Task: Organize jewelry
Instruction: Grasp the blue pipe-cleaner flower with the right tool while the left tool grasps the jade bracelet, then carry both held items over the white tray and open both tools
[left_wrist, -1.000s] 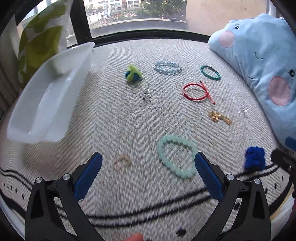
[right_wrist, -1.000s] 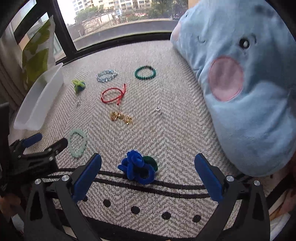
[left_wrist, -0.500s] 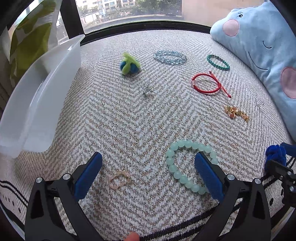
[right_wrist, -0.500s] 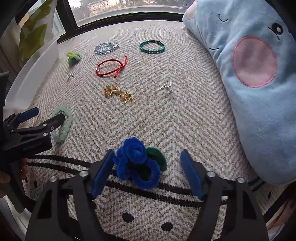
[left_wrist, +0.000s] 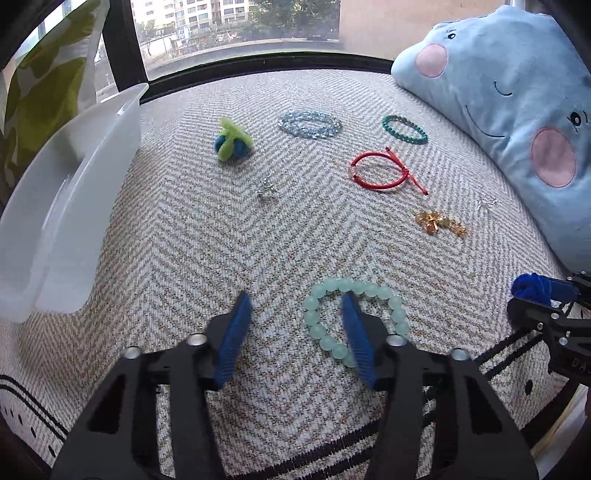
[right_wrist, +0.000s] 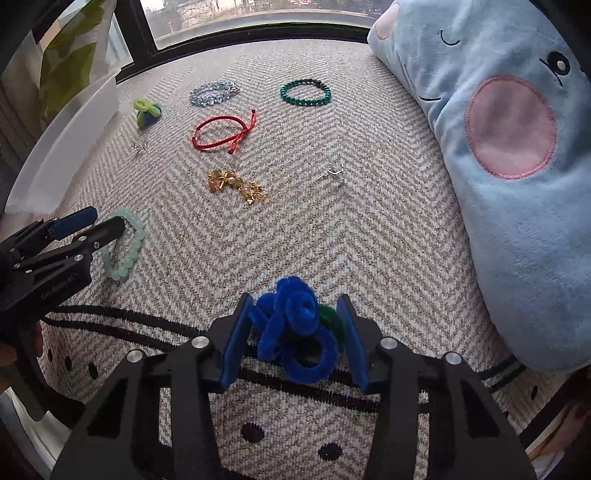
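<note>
While the left tongs (left_wrist: 297, 308) stand apart, one finger sits inside the mint bead bracelet (left_wrist: 354, 321) and the other outside its left edge, nothing gripped; ahead lie other bracelets and charms, and the white tray (left_wrist: 70, 206) off to the left looks empty. From the right wrist, the right tongs (right_wrist: 295, 326) are closed in against the blue pipe-cleaner ring (right_wrist: 291, 328). Sorting has, by my judgement, barely begun.
</note>
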